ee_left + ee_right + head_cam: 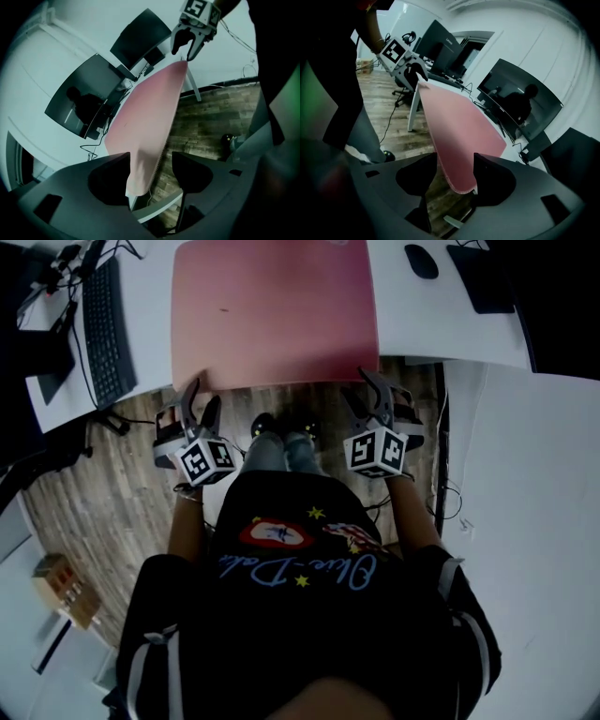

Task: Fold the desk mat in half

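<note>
My left gripper [202,399] and right gripper [364,390] stand spread, a mat [277,315] corner between each one's fingers, unpinched. The mat lies flat; the fold is not begun.

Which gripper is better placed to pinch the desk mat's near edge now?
Right gripper, slightly: the desk mat corner fills the gap between its open jaws; in the left gripper it hugs one jaw. Both could grip.

Desk [450,324]: white, as I see it.
Middle: pink desk mat [274,315] — near edge past the rim.
Left: black keyboard [108,329].
Right: black mouse [421,261].
</note>
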A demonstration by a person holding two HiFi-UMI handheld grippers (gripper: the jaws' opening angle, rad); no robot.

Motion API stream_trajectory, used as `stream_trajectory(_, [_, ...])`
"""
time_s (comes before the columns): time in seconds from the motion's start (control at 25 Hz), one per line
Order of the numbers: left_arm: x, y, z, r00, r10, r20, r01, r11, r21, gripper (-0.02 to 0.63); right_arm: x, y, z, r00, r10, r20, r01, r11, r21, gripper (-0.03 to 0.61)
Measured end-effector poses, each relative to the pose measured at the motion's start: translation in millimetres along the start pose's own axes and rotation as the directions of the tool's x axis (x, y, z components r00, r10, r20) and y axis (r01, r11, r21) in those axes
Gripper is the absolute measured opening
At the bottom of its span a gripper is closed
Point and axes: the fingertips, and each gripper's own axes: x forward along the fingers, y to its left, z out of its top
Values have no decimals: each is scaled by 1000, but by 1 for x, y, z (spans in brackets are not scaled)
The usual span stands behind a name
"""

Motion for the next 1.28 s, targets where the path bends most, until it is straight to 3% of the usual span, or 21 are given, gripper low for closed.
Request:
stream_trajectory(0.32, [16, 0, -11, 999, 16, -41, -16, 1000, -2, 251, 24, 14, -1, 1000, 9, -17, -10, 997, -71, 218])
stream_trajectory(0.44, [14, 5, -10, 999, 29, -37, -29, 1000, -3, 150, 28, 19, -1, 1000, 11, -23, -13, 997, -81, 218])
stream_trajectory(0.72, [3, 15, -4, 997, 70, -13, -70, 997, -9, 30, 39, 24, -2, 999, 19, -36, -21, 997, -71, 218])
stream_trajectory(1.04, [-11, 42, 12, 992, 119, 29, -118, 992, -54, 17, 34, 9, -4, 1000, -2, -20, 0, 995, -99, 215])
stream_trajectory(1.12, [-15, 52, 17, 990, 138, 43, -135, 989, -64, 17, 29, 7, 1, 1000, 3, 4, -3, 993, -115, 188])
stream_trajectory(1.28, [-24, 69, 26, 983, 173, 60, -168, 983, -77, 17, 16, 6, 12, 998, 14, 55, -6, 989, -145, 28])
